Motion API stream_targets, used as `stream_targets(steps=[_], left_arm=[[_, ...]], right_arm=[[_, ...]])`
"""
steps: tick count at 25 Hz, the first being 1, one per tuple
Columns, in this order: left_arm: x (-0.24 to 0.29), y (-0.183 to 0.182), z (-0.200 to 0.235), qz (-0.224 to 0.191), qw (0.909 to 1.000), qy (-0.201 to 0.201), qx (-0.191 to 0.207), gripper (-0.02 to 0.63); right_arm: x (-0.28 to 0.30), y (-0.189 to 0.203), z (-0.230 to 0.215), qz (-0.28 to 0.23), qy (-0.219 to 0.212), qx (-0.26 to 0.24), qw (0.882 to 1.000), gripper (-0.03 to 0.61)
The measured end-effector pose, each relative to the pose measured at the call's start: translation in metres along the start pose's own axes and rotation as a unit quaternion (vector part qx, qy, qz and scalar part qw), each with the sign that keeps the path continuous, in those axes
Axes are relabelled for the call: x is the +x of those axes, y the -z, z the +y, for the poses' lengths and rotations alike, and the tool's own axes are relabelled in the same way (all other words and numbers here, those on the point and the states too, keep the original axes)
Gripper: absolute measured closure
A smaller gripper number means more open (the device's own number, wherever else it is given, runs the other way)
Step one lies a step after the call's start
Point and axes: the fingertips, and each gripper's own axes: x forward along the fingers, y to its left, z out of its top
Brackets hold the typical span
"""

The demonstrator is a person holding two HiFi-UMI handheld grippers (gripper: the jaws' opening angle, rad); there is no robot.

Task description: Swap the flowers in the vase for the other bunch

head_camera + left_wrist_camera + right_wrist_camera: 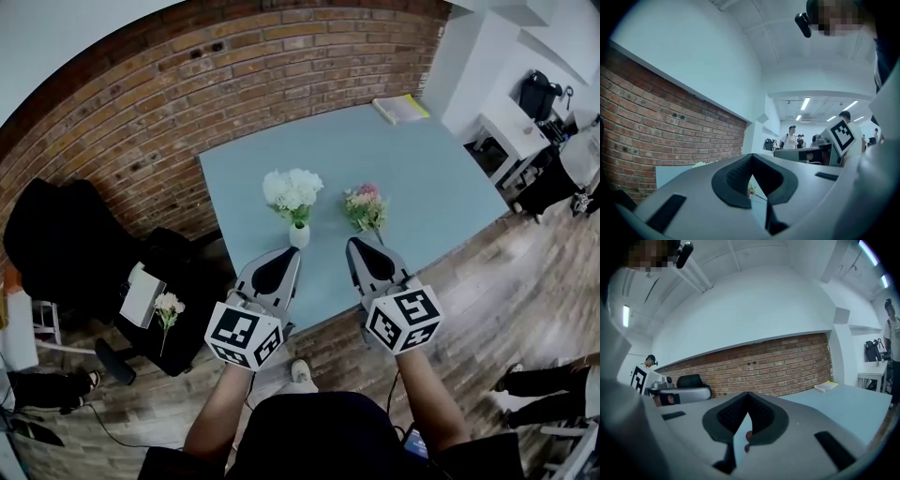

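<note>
A bunch of white flowers (pixel 292 190) stands in a small white vase (pixel 299 235) near the front of the blue table (pixel 422 178). Just to its right is a bunch of pink and mixed flowers (pixel 366 206). My left gripper (pixel 291 251) is shut and empty, its tips right in front of the vase. My right gripper (pixel 359 242) is also shut and empty, its tips just short of the pink bunch. In the left gripper view the jaws (pixel 751 159) meet, with a bit of greenery below them. The right gripper view shows closed jaws (pixel 748 397) and a pinkish speck beneath.
A yellow book (pixel 401 108) lies at the table's far corner. A brick wall (pixel 187 84) runs behind. To the left stand a black chair (pixel 56 244) and a dark stool with a box (pixel 142 292) and another small bunch (pixel 169 307). A white desk (pixel 511 127) stands at right.
</note>
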Motion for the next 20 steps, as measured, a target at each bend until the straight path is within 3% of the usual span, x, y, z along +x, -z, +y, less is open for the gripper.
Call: stream_targets(steps=[20], left_arm=[[0.009,0.009,0.022,0.002,0.9999,-0.004,-0.015,0.613]], right_arm=[[0.021,-0.001,-0.005,0.003,-0.001,-0.006,1.0,0.565]])
